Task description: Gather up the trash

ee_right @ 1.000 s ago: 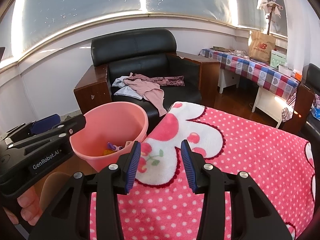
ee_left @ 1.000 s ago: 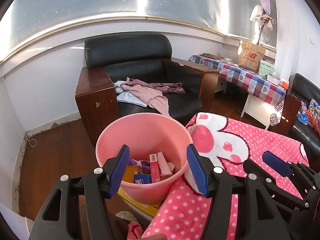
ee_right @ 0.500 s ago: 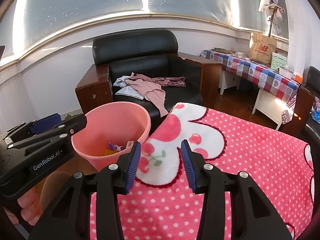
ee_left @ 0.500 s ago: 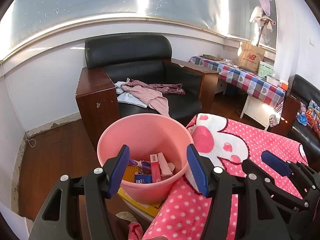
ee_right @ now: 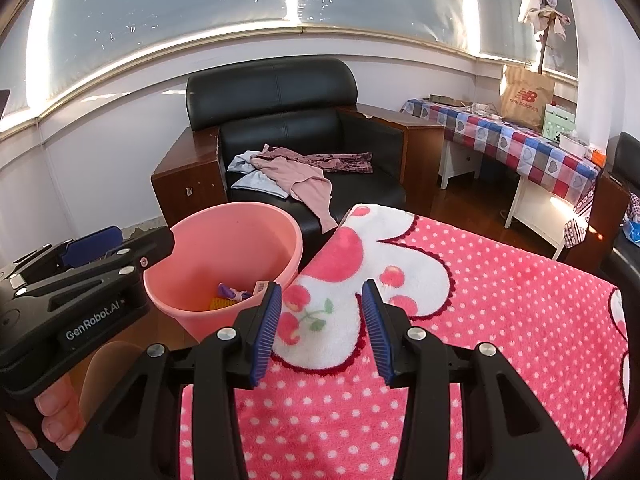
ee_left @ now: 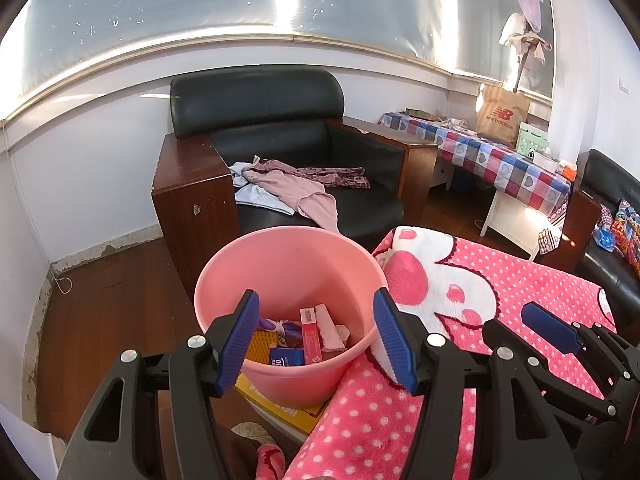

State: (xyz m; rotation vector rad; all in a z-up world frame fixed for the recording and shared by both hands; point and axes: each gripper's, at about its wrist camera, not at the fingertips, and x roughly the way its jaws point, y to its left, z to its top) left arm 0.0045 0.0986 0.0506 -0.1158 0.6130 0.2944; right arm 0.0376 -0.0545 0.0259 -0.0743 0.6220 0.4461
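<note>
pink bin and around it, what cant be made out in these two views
- Pink bin contents: right wrist view, near wall hides most; left wrist view, left claw covers some.
- Bin's base: left wrist view, the yellow book under it is mostly covered.
- Print on the blue packet: too small.
- Right claw: left wrist view, partly cut off.

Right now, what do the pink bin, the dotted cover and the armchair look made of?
Pink bin: likely moulded plastic, smooth with a matte sheen and a thin uniform rim. Dotted cover: plush fleece by the look, fuzzy pile, soft edges on the print. Armchair: glossy black leather or faux leather, can't tell which; its side panels look like dark varnished wood, chipped.
</note>
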